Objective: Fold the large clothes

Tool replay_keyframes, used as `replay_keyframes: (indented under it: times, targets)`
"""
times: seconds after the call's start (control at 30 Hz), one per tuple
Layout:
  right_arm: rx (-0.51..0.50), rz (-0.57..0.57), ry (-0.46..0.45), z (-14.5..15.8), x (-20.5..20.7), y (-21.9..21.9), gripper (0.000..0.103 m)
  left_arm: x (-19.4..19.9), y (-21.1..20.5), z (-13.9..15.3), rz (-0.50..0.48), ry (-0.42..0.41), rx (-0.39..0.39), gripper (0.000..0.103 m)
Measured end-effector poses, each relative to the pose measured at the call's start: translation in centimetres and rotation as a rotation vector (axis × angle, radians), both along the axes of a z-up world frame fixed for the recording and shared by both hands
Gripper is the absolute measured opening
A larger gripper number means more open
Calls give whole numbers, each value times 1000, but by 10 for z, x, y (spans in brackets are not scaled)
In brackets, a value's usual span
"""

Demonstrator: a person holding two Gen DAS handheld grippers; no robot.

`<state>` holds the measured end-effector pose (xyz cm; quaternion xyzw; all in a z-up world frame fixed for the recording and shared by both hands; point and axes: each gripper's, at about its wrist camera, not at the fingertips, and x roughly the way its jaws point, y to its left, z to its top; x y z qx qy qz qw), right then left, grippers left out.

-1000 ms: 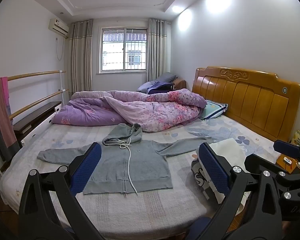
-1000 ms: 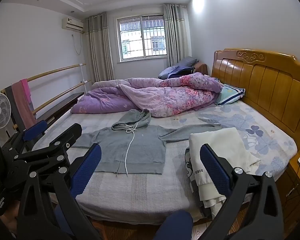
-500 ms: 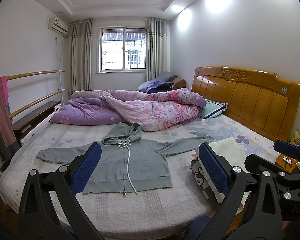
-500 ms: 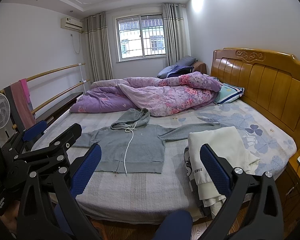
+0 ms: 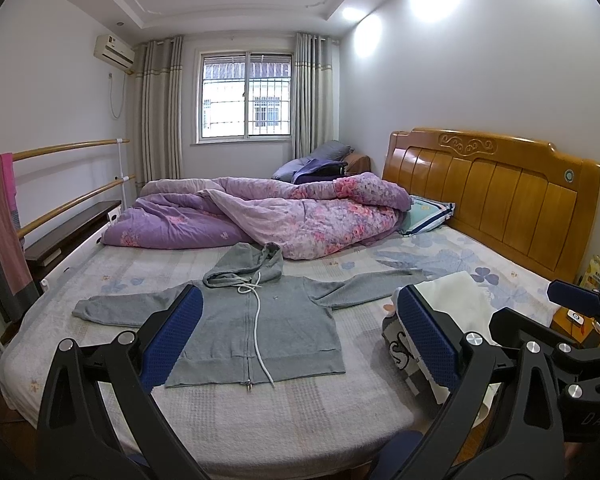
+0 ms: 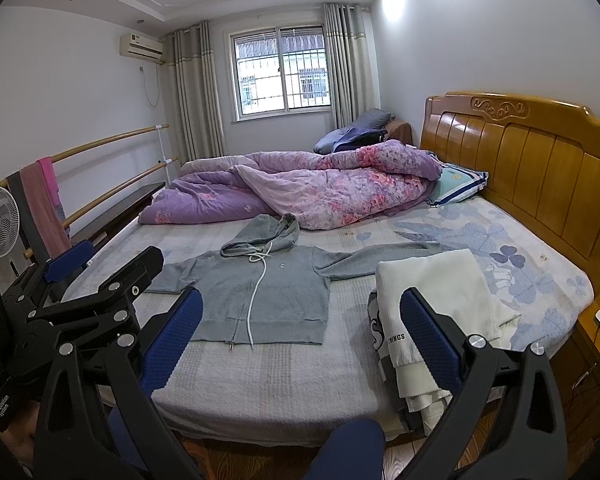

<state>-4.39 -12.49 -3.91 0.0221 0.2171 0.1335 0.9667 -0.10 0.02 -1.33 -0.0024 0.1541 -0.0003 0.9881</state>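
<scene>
A grey zip hoodie lies flat and face up on the bed, sleeves spread to both sides, hood toward the quilt; it also shows in the right wrist view. My left gripper is open and empty, held back from the bed's near edge. My right gripper is open and empty too, in front of the bed. The left gripper shows at the left of the right wrist view.
A stack of folded clothes with a cream top sits at the bed's near right corner. A purple floral quilt is heaped at the back. A wooden headboard stands right, a rail with a towel left.
Both views have shifted slightly toward the bed. The hoodie and both open grippers look the same.
</scene>
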Motion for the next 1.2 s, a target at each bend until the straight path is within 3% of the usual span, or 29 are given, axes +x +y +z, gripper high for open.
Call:
replay_keyframes:
  times: [0.6,1.2]
  targets:
    - [-16,-13,16,0,5,10,95,13,-4,-23,-6,16,-7,98]
    - [-31,-33,34,-3,19,14,95,27,3,-18,-18,40,-12,98]
